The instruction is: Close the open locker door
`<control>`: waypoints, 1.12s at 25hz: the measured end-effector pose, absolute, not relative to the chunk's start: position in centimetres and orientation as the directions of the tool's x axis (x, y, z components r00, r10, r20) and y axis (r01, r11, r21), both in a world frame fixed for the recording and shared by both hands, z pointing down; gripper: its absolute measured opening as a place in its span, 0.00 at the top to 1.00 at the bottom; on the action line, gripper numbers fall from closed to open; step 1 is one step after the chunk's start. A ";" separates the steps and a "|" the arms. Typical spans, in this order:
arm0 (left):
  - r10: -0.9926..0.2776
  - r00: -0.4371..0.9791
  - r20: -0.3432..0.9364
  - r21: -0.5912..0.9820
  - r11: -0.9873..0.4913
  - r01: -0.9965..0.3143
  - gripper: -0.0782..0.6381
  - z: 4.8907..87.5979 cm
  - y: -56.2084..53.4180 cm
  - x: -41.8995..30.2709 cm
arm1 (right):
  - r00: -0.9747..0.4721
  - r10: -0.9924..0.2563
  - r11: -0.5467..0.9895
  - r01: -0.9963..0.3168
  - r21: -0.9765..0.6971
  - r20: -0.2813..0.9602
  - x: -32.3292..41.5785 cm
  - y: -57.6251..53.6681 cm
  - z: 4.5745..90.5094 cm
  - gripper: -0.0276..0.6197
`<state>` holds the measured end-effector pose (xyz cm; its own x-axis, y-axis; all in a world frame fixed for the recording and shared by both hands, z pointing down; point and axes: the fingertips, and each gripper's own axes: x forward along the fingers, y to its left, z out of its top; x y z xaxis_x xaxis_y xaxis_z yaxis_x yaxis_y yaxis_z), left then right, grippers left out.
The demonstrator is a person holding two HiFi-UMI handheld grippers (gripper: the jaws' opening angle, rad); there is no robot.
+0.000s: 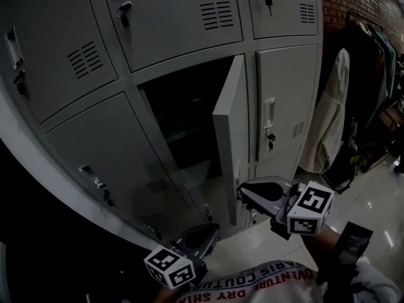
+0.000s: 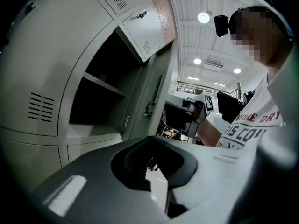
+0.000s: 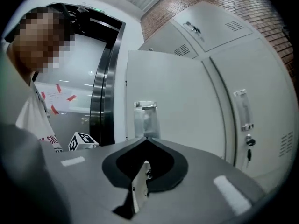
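A grey locker door (image 1: 230, 137) stands open, swung out to the right of its dark compartment (image 1: 183, 125). My right gripper (image 1: 243, 191) is shut on nothing, its tip at the door's lower outer edge. In the right gripper view the gripper (image 3: 146, 138) points at the door's outer face (image 3: 182, 97), just below the metal handle plate (image 3: 145, 118); whether they touch I cannot tell. My left gripper (image 1: 211, 235) hangs lower and to the left, shut and holding nothing. In the left gripper view the gripper (image 2: 154, 137) faces the compartment (image 2: 100, 94), with the door's edge (image 2: 154, 99) beside it.
Shut lockers (image 1: 290, 100) with keys surround the open one. At the right, a white garment (image 1: 331, 112) and a rack of clothes (image 1: 372, 68) stand before a brick wall. The floor (image 1: 372, 201) is glossy. The person's white shirt (image 1: 265, 283) fills the bottom edge.
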<state>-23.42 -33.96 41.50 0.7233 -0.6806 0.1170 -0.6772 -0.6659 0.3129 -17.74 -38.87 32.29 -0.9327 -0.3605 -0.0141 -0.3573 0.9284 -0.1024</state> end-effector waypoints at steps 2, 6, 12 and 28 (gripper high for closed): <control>-0.693 0.714 0.102 0.316 -0.658 -0.684 0.89 41.4 -34.1 -24.6 | -0.943 -0.333 0.939 -0.332 -0.088 0.005 -20.4 -39.5 32.5 0.97; -0.717 0.692 0.088 0.307 -0.641 -0.703 0.89 41.2 -34.7 -27.0 | -0.950 -0.309 0.948 -0.312 -0.057 0.052 -25.2 -41.3 33.0 0.97; -0.751 0.656 0.072 0.270 -0.619 -0.738 0.89 40.0 -35.9 -30.3 | -0.941 -0.328 0.942 -0.332 -0.041 0.083 -30.5 -45.4 33.1 0.97; -0.804 0.591 0.062 0.244 -0.562 -0.790 0.89 38.9 -35.6 -33.0 | -0.910 -0.407 0.910 -0.411 -0.057 0.078 -34.8 -51.3 33.0 0.98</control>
<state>-33.04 -35.59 38.94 0.5909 -0.8044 0.0618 -0.7905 -0.5620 0.2436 -34.79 -51.26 32.97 -0.9103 -0.4066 0.0777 -0.4112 0.9097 -0.0575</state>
